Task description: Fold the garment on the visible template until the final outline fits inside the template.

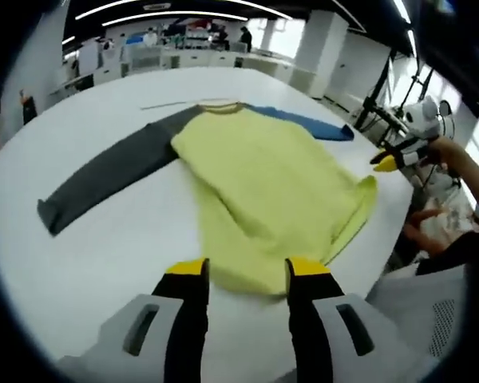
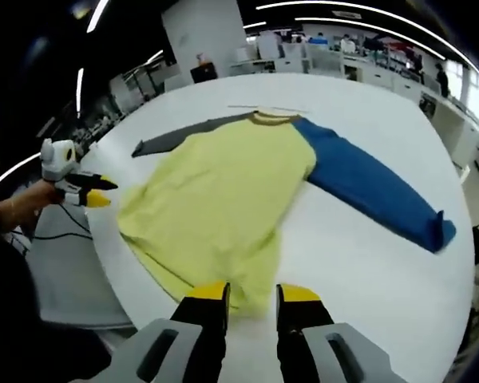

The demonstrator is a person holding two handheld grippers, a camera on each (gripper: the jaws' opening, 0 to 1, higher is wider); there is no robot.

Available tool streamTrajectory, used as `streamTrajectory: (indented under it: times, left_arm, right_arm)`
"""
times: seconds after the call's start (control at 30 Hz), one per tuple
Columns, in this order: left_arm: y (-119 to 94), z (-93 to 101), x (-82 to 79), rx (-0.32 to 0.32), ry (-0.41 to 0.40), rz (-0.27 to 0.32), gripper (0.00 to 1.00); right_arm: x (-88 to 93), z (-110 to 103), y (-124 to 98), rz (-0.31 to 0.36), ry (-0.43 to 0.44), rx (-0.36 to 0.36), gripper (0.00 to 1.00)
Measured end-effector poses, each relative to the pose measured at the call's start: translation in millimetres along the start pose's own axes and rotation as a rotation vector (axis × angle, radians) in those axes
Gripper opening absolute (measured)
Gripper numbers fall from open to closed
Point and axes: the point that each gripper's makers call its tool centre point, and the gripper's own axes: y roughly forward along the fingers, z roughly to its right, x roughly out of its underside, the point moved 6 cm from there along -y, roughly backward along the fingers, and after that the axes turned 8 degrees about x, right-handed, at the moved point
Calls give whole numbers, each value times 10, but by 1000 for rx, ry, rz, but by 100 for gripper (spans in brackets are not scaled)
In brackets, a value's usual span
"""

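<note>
A long-sleeved shirt with a yellow body (image 1: pixel 263 183) lies flat on the white table (image 1: pixel 88 263). Its grey sleeve (image 1: pixel 112 171) stretches out to one side and its blue sleeve (image 2: pixel 375 191) to the other. In the left gripper view my left gripper (image 1: pixel 247 271) stands open at the shirt's hem, with fabric just ahead of its yellow tips. My right gripper (image 2: pixel 253 294) is open too, and a corner of the yellow hem lies between its jaws. Each gripper also appears in the other's view, hand-held at the table edge: the right gripper (image 1: pixel 395 159) and the left gripper (image 2: pixel 88 191).
A thin line (image 1: pixel 176 104) is marked on the table beyond the collar (image 2: pixel 271 118). The table edge runs close behind both grippers. A person's hand (image 1: pixel 427 219) is at the edge. Desks and lamps fill the room behind.
</note>
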Motion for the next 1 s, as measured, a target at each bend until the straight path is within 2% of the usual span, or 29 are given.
streamTrajectory:
  times: [0.1,0.17,0.4,0.5,0.67,0.83,0.87,1.0]
  left_arm:
    - [49,-84,-14,31,9,0,38]
    - [73,-128,-12,41,-17,-1,38]
    - [169,-279,20,63,0,-53,37]
    - [215,-302,30,97,-17,-69,36]
    - [292,-411,29,96,-50,-85,34]
    - [350,-454,39,87,-100,-92,29]
    - [362,-453,15,89,-93,-74,27]
    - [382,-442,10,92,-130,-75,21]
  right_arm:
    - [-39,5,46,-7,-5,-7,19]
    - [-53,20,75,-18,-5,-6,19]
    - [-108,106,199,-62,-3,59,17]
    - [-106,126,264,-81,3,79,16]
    - [-56,181,404,-118,-1,104,16]
    - [-40,207,524,-121,13,99,15]
    - [-38,208,532,-121,13,98,15]
    - [20,205,607,-140,19,100,13]
